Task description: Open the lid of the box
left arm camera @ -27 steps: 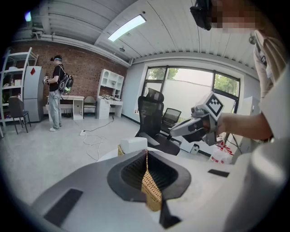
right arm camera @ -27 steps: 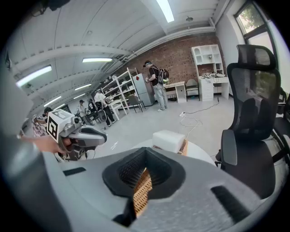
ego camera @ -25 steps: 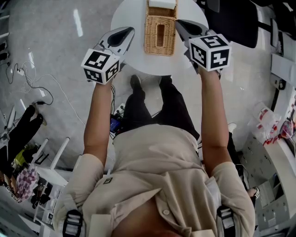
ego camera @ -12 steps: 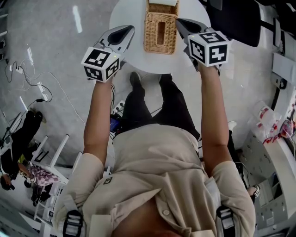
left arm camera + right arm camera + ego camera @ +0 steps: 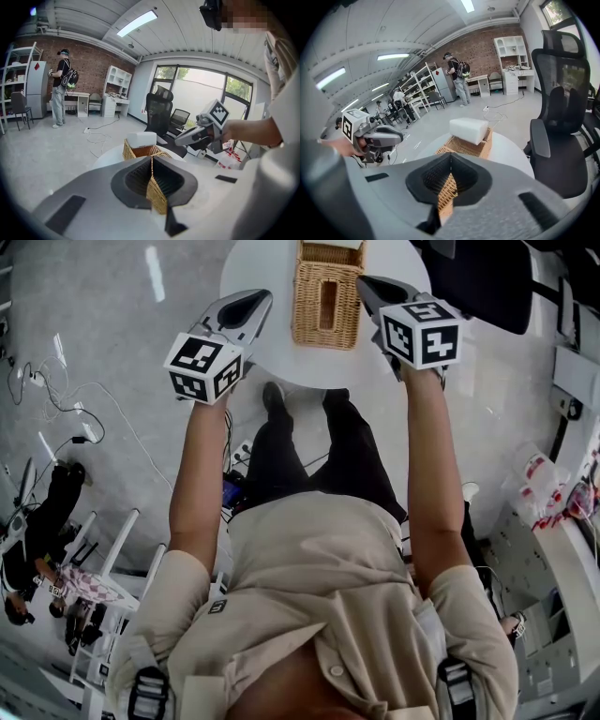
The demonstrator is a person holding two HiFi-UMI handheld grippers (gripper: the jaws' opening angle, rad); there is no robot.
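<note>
Left tool (image 5: 251,307): jaws closed on each other with nothing between them. It is held just left of the box, over the near edge of the worktop (image 5: 281,367).
Right tool (image 5: 367,287): jaws also pressed together and empty, just right of the box.
Wicker box (image 5: 325,306): lies lengthwise between the two tools, mid-worktop, with its lid on and a slot along the top.
Handling: probably light, a stiff weave with some give. The rough surface should grip well, but the whole box may rise with the lid.
Where to hold: likely the lid's rim or the slot's edge, with the other tool steadying the base.
White block (image 5: 330,247): rests on the box's far end and could slide off.
</note>
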